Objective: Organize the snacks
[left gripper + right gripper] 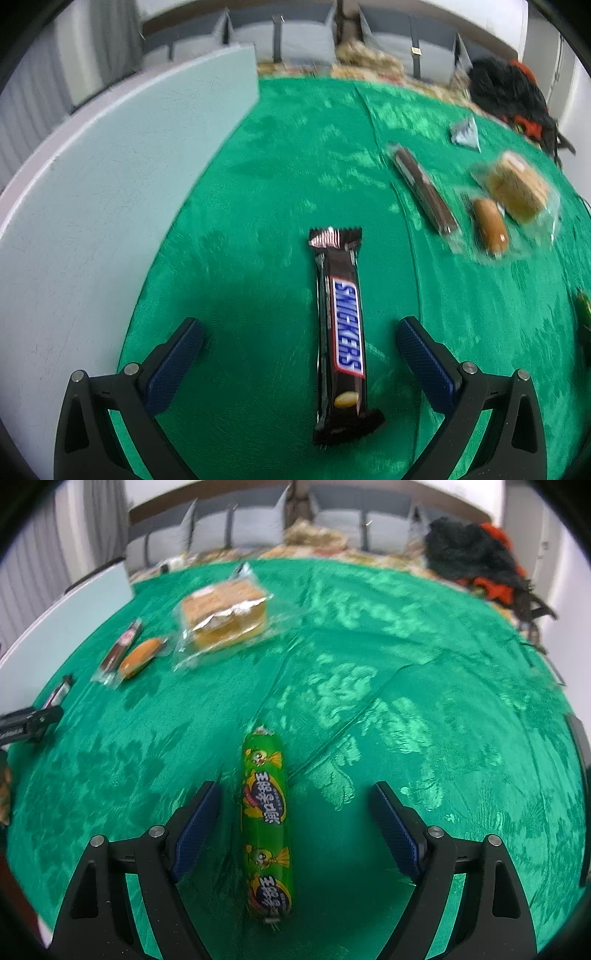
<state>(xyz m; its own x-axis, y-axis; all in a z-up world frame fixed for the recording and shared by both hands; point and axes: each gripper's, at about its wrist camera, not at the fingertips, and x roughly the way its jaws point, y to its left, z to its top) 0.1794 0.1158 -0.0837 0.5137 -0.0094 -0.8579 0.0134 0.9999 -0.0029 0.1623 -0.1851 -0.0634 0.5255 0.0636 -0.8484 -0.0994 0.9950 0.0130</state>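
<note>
A brown Snickers bar (341, 332) lies lengthwise on the green cloth (277, 166), between the fingers of my open left gripper (300, 332), which does not touch it. A green sausage stick (265, 823) lies on the cloth between the fingers of my open right gripper (295, 797), closer to the left finger (199, 827). Further off lie a brown bar in clear wrap (424, 188) (122, 646), a small orange bun (490, 225) (142, 656) and a wrapped sandwich cake (517, 188) (225, 613).
A pale blue-grey board (110, 184) (74, 616) lies along the cloth's left side. A small blue packet (465, 133) sits far right. A black and red bundle (513, 99) (476, 561) lies at the back right. Chairs stand behind the table.
</note>
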